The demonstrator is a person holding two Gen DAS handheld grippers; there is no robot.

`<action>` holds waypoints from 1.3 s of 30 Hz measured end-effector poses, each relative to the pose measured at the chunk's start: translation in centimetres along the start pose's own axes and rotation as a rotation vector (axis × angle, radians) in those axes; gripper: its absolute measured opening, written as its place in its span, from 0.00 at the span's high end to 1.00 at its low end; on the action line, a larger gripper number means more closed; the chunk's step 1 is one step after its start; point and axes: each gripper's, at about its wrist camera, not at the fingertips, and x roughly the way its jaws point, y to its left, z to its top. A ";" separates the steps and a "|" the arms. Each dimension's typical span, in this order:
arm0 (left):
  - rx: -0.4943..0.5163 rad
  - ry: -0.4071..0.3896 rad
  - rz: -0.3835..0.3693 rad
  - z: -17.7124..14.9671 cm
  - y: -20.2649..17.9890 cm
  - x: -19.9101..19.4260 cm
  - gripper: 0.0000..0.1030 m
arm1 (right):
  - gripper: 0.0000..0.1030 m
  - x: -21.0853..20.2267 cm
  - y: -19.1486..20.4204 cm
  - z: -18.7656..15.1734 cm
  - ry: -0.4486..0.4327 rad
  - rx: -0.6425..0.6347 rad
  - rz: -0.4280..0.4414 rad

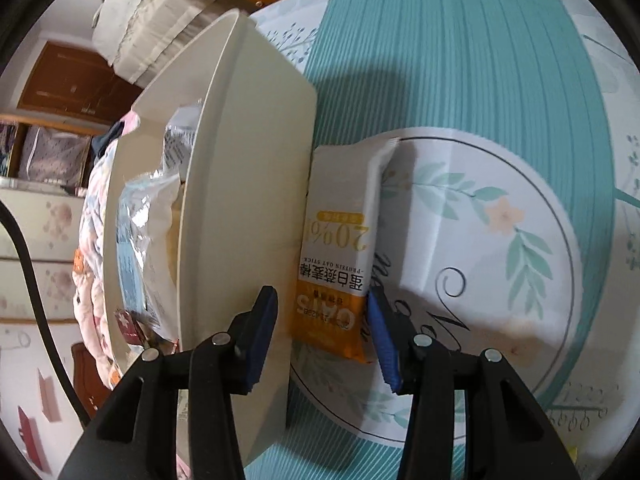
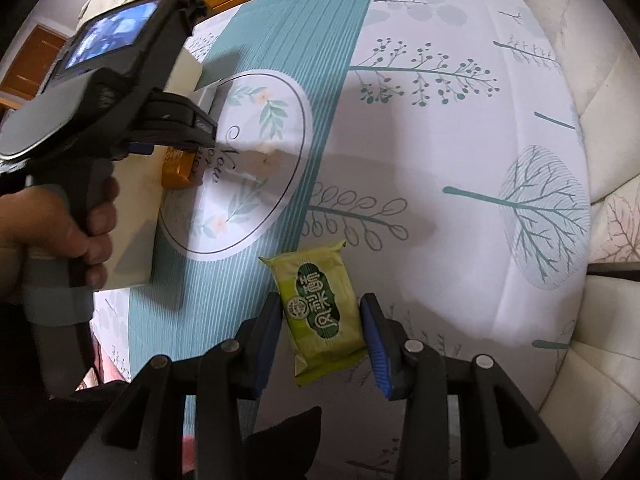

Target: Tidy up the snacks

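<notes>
Both grippers are spread open right now, nothing pinched in either. Our left gripper [image 1: 322, 326] straddles the near end of an oat bar packet [image 1: 342, 248], with its left finger over the side wall of the cream bin [image 1: 248, 184] and its right finger just beside the packet's edge. We can't tell whether the pads actually touch the wrapper. That packet is white up top and orange at the bottom, with "OATS" and "20%" printed upside down from our view. Its long axis runs away from the gripper, and it lies flat on the tablecloth [image 1: 460, 60] snug against the bin's outer wall. Inside the bin we see a heap of crinkly silver and pale blue snack bags [image 1: 144, 224] plus a small dark red wrapper [image 1: 128, 326] near the closer end. Our right gripper [image 2: 322, 338] sits around a green snack packet [image 2: 320, 312], a yellow-green pillow pack with a dark green label, lying flat with its long axis pointing roughly forward between the fingers and a gap showing on each side. From the right wrist view, the left hand [image 2: 60, 224] is wrapped around its gripper handle next to the bin.
</notes>
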 end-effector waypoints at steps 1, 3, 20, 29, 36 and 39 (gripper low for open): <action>-0.010 0.004 -0.007 0.1 0.2 0.5 0.56 | 0.61 -0.1 0.0 0.0 -0.001 -0.002 0.001; -0.013 0.004 -0.010 0.1 0.3 0.6 0.56 | 0.61 -0.1 0.2 -0.1 -0.001 -0.005 0.007; -0.017 0.008 -0.111 -0.2 1.1 0.7 0.76 | 0.61 -0.8 0.3 0.1 -0.025 -0.008 0.002; 0.070 0.005 -0.181 -1.8 -0.4 -1.1 0.82 | 0.61 -2.4 0.0 0.7 -0.043 -0.002 -0.021; 0.112 0.039 -0.282 -3.0 0.5 -2.1 0.86 | 0.61 -4.1 -0.2 1.0 -0.070 0.025 -0.038; 0.129 0.054 -0.332 -3.7 1.1 -2.8 0.87 | 0.61 -4.6 0.1 0.9 -0.085 0.032 -0.047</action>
